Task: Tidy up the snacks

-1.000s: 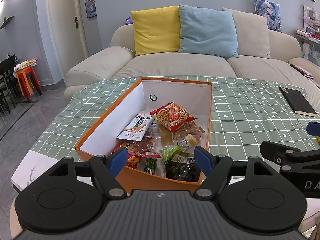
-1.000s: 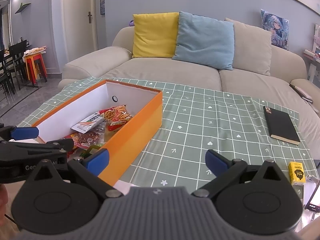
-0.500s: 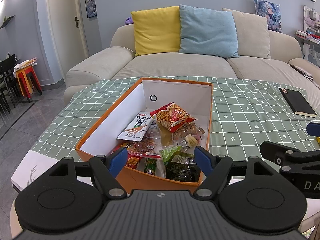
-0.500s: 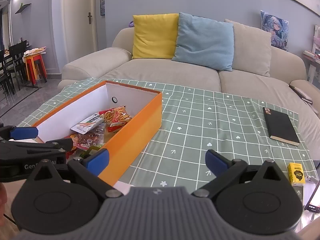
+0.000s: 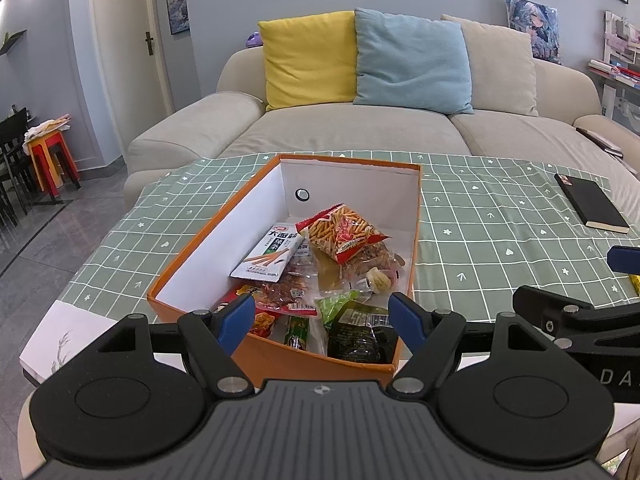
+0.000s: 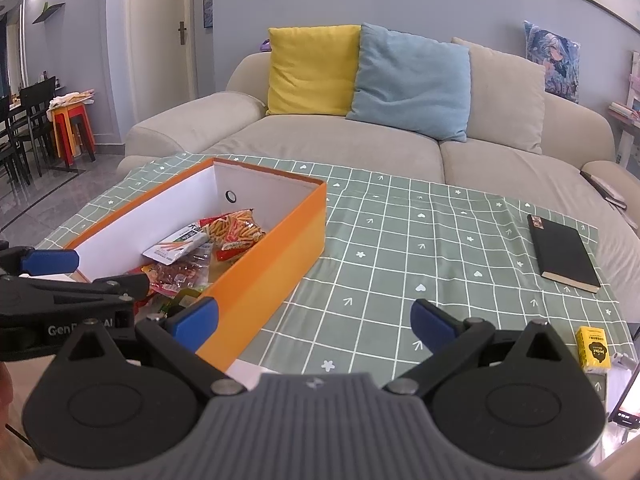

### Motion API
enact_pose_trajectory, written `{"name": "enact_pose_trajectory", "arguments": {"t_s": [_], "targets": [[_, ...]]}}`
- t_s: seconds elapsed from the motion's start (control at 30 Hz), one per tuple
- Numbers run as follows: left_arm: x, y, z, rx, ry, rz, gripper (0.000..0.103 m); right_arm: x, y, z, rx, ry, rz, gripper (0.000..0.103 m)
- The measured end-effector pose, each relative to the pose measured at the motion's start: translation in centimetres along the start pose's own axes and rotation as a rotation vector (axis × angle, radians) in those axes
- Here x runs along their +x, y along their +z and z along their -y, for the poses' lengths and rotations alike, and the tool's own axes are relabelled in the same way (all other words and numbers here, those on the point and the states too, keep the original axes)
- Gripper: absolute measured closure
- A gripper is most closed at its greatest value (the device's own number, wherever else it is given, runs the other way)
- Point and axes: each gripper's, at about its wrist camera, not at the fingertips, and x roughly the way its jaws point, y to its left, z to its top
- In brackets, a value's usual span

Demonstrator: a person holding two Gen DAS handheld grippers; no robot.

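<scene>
Both tools gaping wide, holding nothing: left tool (image 5: 322, 318) poised over orange box (image 5: 224, 236) already heaped with snacks (image 5: 344, 234); right tool (image 6: 314, 326) facing yellow packet (image 6: 593, 348) stranded on tabletop (image 6: 400, 248).

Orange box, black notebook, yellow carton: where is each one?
Orange box (image 6: 276, 256): right wrist view, on its outer side wall.
Black notebook (image 6: 564, 254): right wrist view, middle of cover.
Yellow carton (image 6: 593, 349): right wrist view, front face.

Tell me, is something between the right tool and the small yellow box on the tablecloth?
Nothing visible: only bare tablecloth lies between the open right tool and the yellow box at its right.
</scene>
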Motion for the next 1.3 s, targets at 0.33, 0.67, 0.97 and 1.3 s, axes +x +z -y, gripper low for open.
{"name": "enact_pose_trajectory", "arguments": {"t_s": [0.33,0.67,0.97,1.3], "targets": [[0.06,0.00,-0.02,0.001,0.001,0.001,0.014,0.08,-0.04,0.07,0.003,-0.001,-0.005,0.004],[0.15,0.04,-0.33,-0.015,0.002,-0.004,0.014,0.15,-0.17,0.15,0.007,-0.003,-0.010,0.004],[-0.10,0.09,-0.45,-0.025,0.006,0.014,0.014,0.13,-0.25,0.07,0.005,-0.002,-0.013,0.004],[-0.23,0.08,-0.54,-0.018,0.012,0.026,0.014,0.09,-0.25,-0.03,0.000,-0.003,-0.011,0.004]]}}
